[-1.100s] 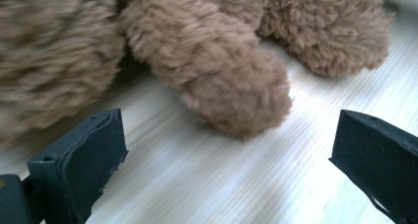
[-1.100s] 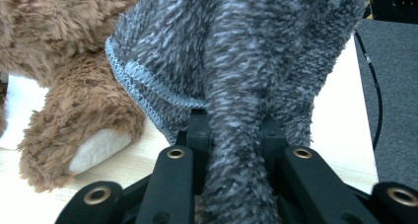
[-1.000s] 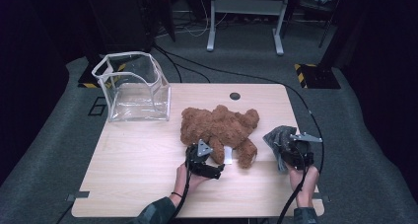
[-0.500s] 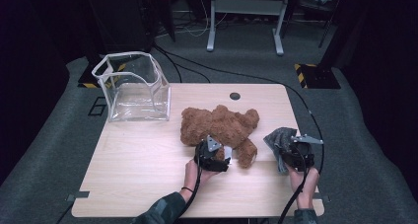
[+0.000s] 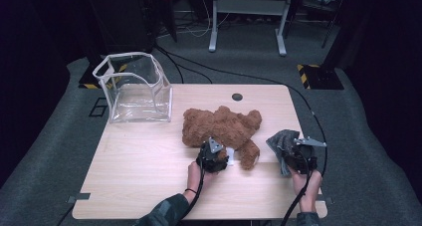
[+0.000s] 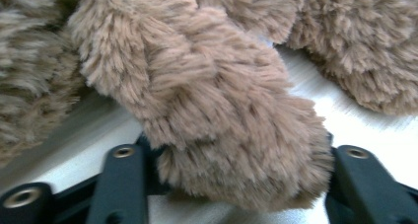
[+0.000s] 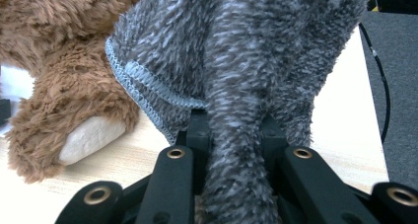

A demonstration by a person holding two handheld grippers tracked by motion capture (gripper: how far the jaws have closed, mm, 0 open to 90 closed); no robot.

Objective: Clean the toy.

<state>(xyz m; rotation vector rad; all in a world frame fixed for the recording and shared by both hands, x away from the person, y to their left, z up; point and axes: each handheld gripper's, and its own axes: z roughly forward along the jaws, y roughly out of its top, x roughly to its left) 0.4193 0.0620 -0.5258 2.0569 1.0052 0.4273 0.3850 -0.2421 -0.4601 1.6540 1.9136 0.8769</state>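
A: Bear (image 5: 221, 129) lies mid-table, long axis left to right, bare wood lower left?

B: Yes. Left gripper (image 5: 215, 157), just closing, squeezes its leg; right gripper (image 5: 297, 154) pinches the cloth (image 5: 281, 141) near the right edge.

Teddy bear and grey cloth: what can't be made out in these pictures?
- Teddy bear: face hidden, high view; bear lies turned away.
- Bear's limb: tip cut off by the bottom edge, left gripper view.
- Grey cloth: lower end hidden between the right gripper fingers; top cut off.
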